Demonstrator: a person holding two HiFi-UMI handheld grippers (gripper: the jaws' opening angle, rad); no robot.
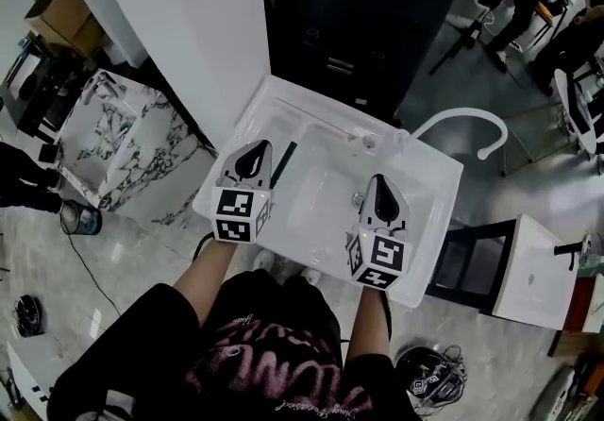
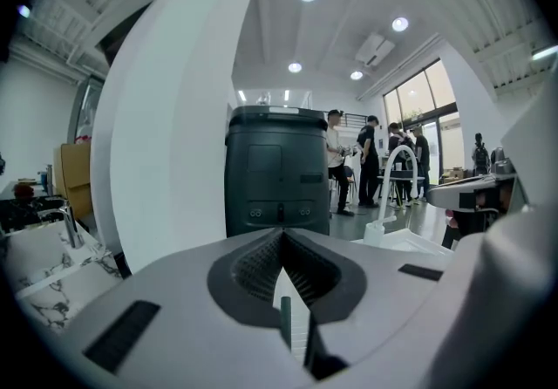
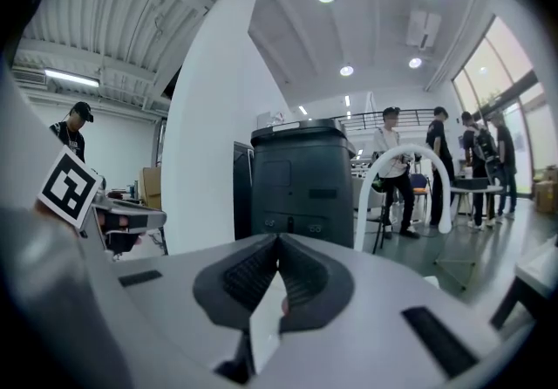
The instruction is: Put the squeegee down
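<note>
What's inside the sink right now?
The visible sink basin is bare white; a dark bar, likely the squeegee, lies along its left side. The left tongs and right tongs cover the near parts.

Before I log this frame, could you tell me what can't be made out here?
Head view: dark bar beside the left gripper, too small to confirm as the squeegee.
Left gripper view: a thin dark strip below the jaws, mostly hidden by the gripper's body.
Right gripper view: the body of the right gripper largely hides the sink.
</note>
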